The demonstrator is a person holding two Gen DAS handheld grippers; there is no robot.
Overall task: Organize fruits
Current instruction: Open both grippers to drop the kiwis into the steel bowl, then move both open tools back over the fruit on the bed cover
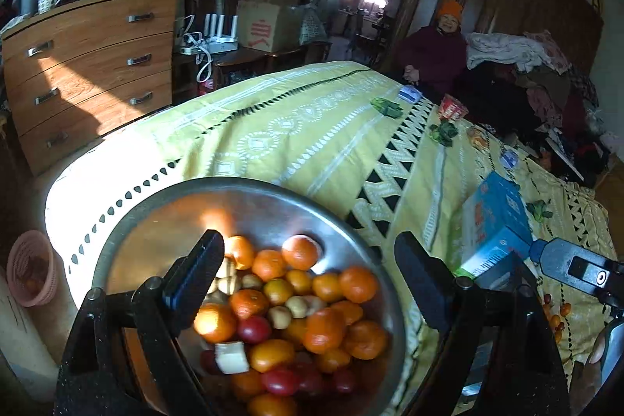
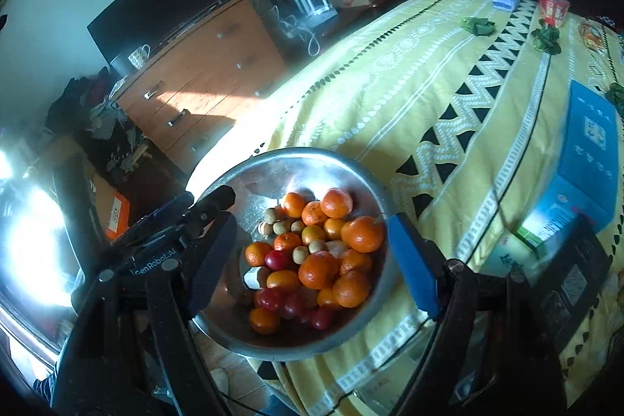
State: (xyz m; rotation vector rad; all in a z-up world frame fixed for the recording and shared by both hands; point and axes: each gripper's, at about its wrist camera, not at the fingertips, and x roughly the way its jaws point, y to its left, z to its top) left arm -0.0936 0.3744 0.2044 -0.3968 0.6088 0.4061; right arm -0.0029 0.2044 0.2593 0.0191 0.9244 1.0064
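Observation:
A steel bowl (image 1: 163,221) sits at the near corner of a table with a yellow patterned cloth (image 1: 312,127). It holds several tangerines (image 1: 299,252), small red tomatoes (image 1: 280,381), pale round fruits (image 1: 279,317) and a white chunk (image 1: 231,357). My left gripper (image 1: 308,279) is open just above the bowl, its fingers on either side of the fruit pile. In the right wrist view my right gripper (image 2: 312,256) is also open over the same bowl (image 2: 280,166), with tangerines (image 2: 363,233) between its fingers. The left gripper's body (image 2: 175,232) shows at its left.
A blue carton (image 1: 495,221) lies on the cloth to the right of the bowl; it also shows in the right wrist view (image 2: 585,166). Green leaves (image 1: 386,106), a red packet (image 1: 452,110) and small packets lie farther back. A wooden dresser (image 1: 89,73) stands left. A pink basket (image 1: 31,268) is on the floor.

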